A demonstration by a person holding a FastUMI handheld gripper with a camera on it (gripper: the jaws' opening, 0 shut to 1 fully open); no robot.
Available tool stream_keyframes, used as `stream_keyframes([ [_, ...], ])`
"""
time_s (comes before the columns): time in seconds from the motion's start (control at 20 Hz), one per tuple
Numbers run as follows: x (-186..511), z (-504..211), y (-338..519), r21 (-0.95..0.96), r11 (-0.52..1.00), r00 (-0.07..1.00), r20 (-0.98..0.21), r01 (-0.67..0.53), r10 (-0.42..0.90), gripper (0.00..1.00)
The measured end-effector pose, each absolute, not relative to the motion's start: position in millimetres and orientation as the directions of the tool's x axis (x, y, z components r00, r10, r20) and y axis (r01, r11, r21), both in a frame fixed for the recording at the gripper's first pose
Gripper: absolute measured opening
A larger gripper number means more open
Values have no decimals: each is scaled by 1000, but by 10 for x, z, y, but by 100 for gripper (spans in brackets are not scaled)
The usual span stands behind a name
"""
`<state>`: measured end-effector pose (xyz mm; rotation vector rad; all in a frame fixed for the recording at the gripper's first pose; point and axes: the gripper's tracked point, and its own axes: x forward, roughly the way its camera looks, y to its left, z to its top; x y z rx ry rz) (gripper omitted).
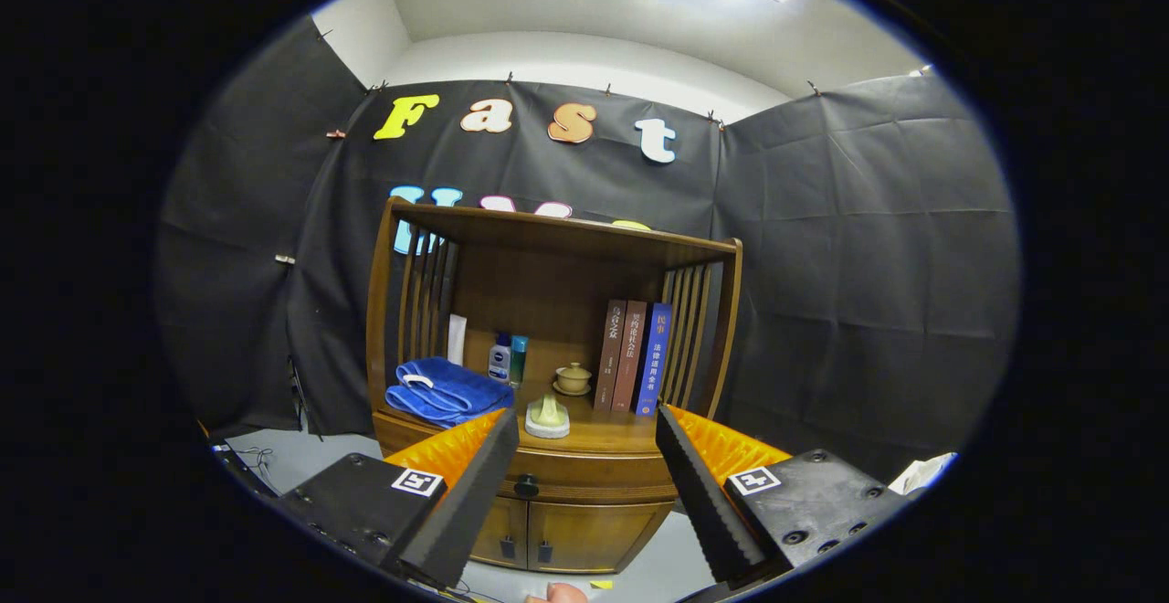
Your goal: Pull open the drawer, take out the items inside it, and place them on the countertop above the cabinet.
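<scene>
A wooden cabinet point(584, 493) stands ahead against the booth wall. Its drawer point(584, 480) is closed, with a dark round knob point(526, 486) on the front. The countertop point(603, 434) above the drawer carries a folded blue towel point(446, 390), a small pale item on a round white base point(548, 417), a lidded tea cup point(573, 378), two small bottles point(507, 358) and three upright books point(633, 356). My gripper point(584, 439) is open, well short of the cabinet, its fingers framing the drawer front with nothing between them.
Two lower cabinet doors point(557, 534) sit below the drawer. A shelf roof with slatted sides point(694, 329) spans the countertop. Grey floor point(283, 457) with a cable lies to the left. A fingertip point(557, 594) shows beneath the fingers.
</scene>
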<state>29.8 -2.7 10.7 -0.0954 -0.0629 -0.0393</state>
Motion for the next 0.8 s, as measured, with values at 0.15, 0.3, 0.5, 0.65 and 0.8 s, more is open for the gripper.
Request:
stream_keyframes([
  [0.15, 294, 88, -59, -114, 992, 997, 67, 53, -45, 98],
  [0.3, 291, 81, 1, -107, 993, 997, 64, 44, -37, 98],
  [0.5, 293, 53, 21, -112, 993, 997, 64, 38, -31, 98],
  [0.65, 304, 37, 28, -104, 994, 998, 59, 34, -28, 98],
  [0.8, 302, 5, -22, -96, 995, 998, 53, 41, -36, 98],
])
